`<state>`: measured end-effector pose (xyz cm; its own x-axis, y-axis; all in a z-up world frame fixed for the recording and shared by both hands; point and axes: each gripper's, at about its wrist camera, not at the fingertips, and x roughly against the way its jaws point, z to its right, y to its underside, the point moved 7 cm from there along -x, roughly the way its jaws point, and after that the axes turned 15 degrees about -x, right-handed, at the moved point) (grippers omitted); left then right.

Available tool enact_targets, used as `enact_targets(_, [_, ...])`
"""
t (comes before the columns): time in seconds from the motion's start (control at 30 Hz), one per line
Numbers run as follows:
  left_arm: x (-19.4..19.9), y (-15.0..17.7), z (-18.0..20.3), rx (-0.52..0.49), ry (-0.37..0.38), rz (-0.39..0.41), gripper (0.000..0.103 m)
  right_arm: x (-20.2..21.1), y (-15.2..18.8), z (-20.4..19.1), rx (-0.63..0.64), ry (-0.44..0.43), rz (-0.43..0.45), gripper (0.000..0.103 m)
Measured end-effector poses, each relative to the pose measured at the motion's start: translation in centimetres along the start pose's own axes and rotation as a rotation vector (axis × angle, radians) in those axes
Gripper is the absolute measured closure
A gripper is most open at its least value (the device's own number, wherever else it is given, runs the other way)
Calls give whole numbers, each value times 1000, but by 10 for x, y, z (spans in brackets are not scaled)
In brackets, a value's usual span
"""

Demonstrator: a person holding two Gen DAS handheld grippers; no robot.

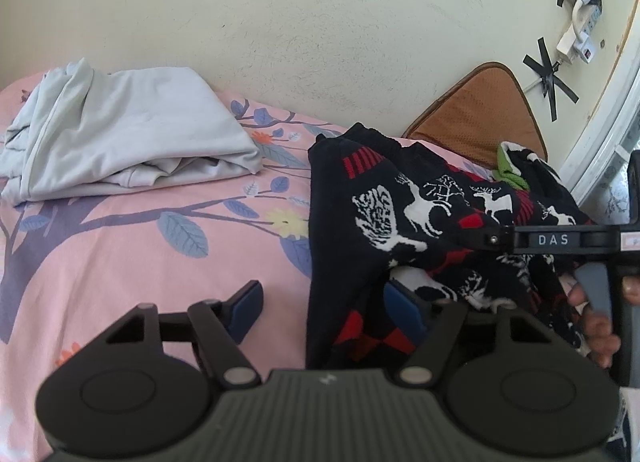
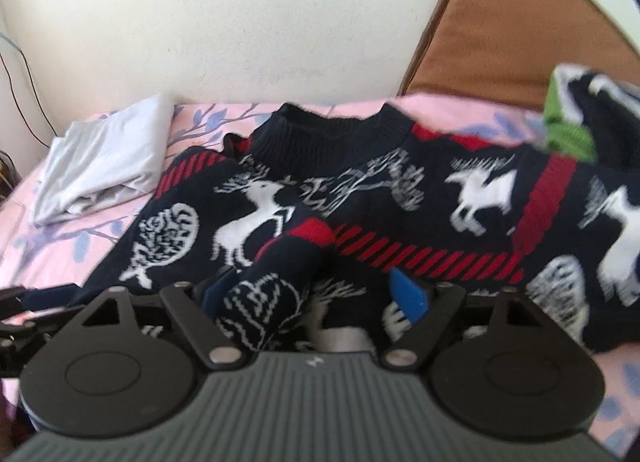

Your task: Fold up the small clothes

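A dark navy sweater (image 1: 432,222) with white reindeer and red stripes lies crumpled on the pink floral bedsheet (image 1: 140,254). In the right wrist view the sweater (image 2: 380,198) fills the middle, collar toward the wall. My left gripper (image 1: 324,310) is open; its left finger rests over bare sheet, its right finger is at the sweater's left edge. My right gripper (image 2: 316,290) is open, with a sleeve cuff (image 2: 272,282) lying between its wide-spread fingers. The right gripper's body shows in the left wrist view (image 1: 560,240).
A folded pale grey garment (image 1: 120,134) lies on the bed at the back left; it also shows in the right wrist view (image 2: 104,158). A brown cushion (image 1: 480,110) leans on the wall. A green-trimmed dark garment (image 2: 576,118) lies at the right.
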<state>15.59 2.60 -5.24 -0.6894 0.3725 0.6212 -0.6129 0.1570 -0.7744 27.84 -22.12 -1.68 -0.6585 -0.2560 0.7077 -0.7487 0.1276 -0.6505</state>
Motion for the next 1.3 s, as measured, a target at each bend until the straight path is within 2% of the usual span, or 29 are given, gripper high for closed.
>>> enact_targets(0.03, [0,0,0,-7,-5,0,38,1,-1,2,14,15,1,31])
enact_targets(0.07, [-1,1,1,-14,-9,1,39,1,0,4,21,13,-13,57])
enact_targets(0.1, [-1,1,2,-24,-16,1,40,1,2,4,19,-9,-39,70])
enact_targets(0.17, [-2,0,3,-50,-34,1,45,7,2,0,38,-12,-24,84])
enact_targets(0.23, [-3,0,6,-76,-57,1,49,20,-2,-12,102,-14,45,88])
enact_targets(0.33, [-4,0,7,-89,-66,4,50,53,-15,-32,127,-104,195,87])
enact_targets(0.4, [-4,0,6,-90,-69,5,50,62,-19,-37,138,-131,246,82])
enact_targets(0.47, [-4,1,5,-90,-75,7,50,52,-17,-32,186,-29,223,50])
enact_targets(0.53, [-4,1,4,-90,-73,10,49,39,-13,-15,190,81,178,51])
enact_targets(0.57, [-4,1,4,-91,-71,11,49,41,-12,-3,147,81,167,50])
enact_targets(0.67, [-4,1,6,-95,-68,12,46,66,-8,23,-6,-6,174,49])
enact_targets(0.73, [-4,1,8,-100,-69,12,44,82,-4,32,-53,-23,185,46])
enact_targets(0.97, [-4,1,7,-96,-64,18,42,115,29,39,-41,-66,164,29])
enact_targets(1.13, [-4,1,6,-96,-73,18,39,115,42,42,17,-43,156,28])
enact_targets(1.3, [-6,1,10,-132,-103,12,38,111,46,54,-47,-101,128,29])
